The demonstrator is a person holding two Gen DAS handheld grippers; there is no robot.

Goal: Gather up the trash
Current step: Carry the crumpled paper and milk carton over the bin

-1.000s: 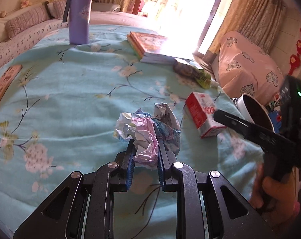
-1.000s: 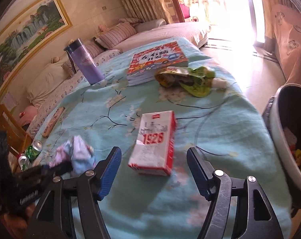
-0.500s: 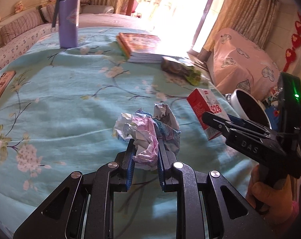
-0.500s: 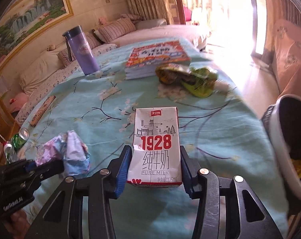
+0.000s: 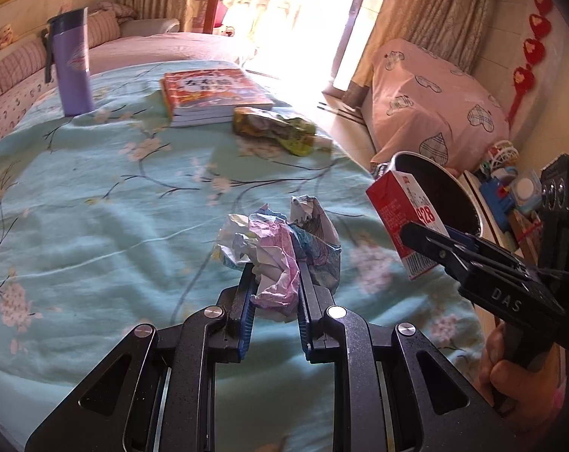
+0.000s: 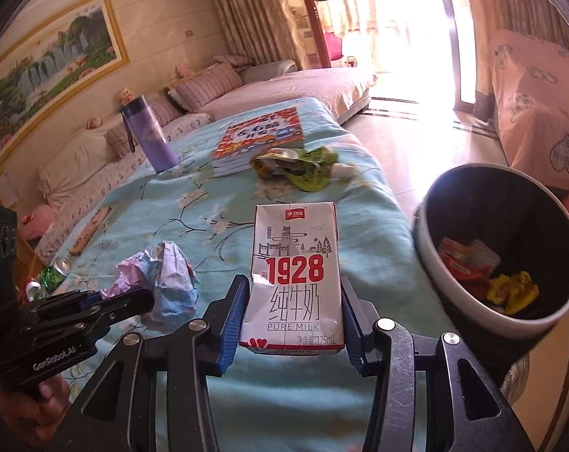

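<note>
My left gripper (image 5: 275, 290) is clenched on a crumpled wad of pink, white and blue paper (image 5: 280, 248), lifted above the pale blue flowered cloth (image 5: 96, 207) near its right edge. My right gripper (image 6: 292, 316) has just closed its jaws; its blue pads now pinch the sides of a red-and-white milk carton (image 6: 295, 275), upright, beside the round black-lined bin (image 6: 502, 248) past that edge. A green-yellow snack wrapper (image 6: 295, 165) lies at the far edge, touching a stack of orange books (image 6: 258, 139).

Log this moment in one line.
left gripper: shut on paper wad | right gripper: shut on milk carton | bin: beside table, holds wrappers
</note>
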